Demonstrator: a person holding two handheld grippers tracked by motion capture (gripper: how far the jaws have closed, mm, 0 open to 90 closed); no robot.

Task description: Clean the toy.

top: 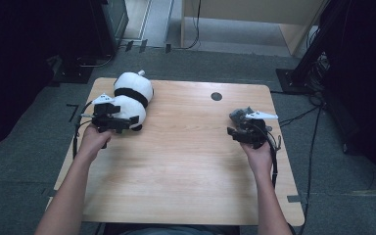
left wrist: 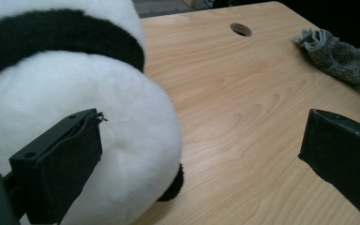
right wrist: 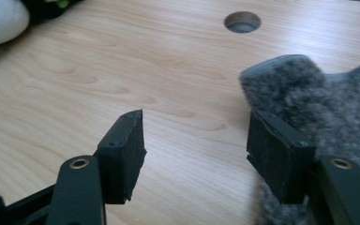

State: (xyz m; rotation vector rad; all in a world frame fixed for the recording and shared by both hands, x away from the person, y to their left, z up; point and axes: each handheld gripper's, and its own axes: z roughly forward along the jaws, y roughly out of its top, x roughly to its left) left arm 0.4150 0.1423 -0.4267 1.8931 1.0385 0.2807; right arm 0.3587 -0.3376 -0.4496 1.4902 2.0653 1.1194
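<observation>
On left side of table, your left gripper (top: 111, 119) sits wide open beside panda plush (left wrist: 65, 108), holding nothing, ready to grab. Your right gripper (right wrist: 194, 154) half open, empty, grey sock (right wrist: 309, 98) just beside its jaw, near hole (top: 216, 96).

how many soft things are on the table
2. A black-and-white plush panda toy lies at the table's far left, by the left gripper. A grey fuzzy sock lies near the right edge, by the right gripper.
</observation>
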